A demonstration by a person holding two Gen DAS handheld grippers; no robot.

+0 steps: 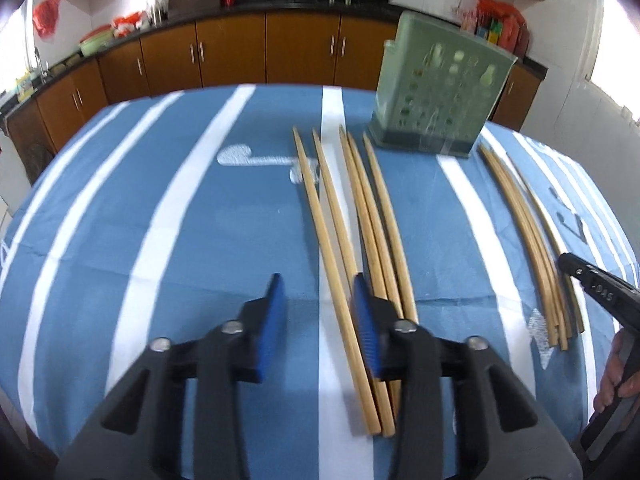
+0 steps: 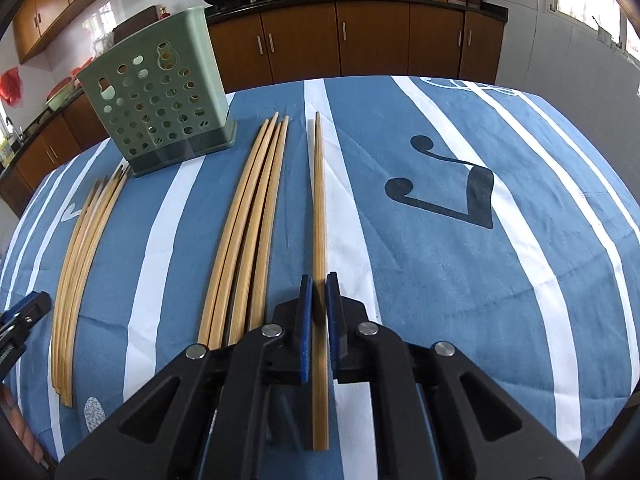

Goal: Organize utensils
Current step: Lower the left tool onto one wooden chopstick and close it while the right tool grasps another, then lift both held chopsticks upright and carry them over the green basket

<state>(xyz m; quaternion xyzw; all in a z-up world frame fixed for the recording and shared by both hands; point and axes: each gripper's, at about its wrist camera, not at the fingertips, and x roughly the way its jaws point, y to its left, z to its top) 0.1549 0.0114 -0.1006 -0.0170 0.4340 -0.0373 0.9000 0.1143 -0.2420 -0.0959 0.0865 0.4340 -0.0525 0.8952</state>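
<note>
The right tool had its blue pads closed on a single chopstick, which ran from 6 o'clock up toward 12 o'clock in the right wrist view, over a white stripe of the blue striped cloth covering the bench. Just beside it, toward 9 o'clock, lay a bundle of four chopsticks, packed side by side on the cloth. Farther out at 9 o'clock lay a second, looser group of chopsticks, well apart from the first bundle. The green perforated holder stood upright at 10 o'clock, near the far tips of both groups.

The left tool hung with its jaws apart, holding nothing. In its view one chopstick ran up between the pads, and the rest of that group lay by the right pad. The holder stood at 1 o'clock, and the other bundle lay at 3 o'clock, with the right tool's black tip just beside it.
</note>
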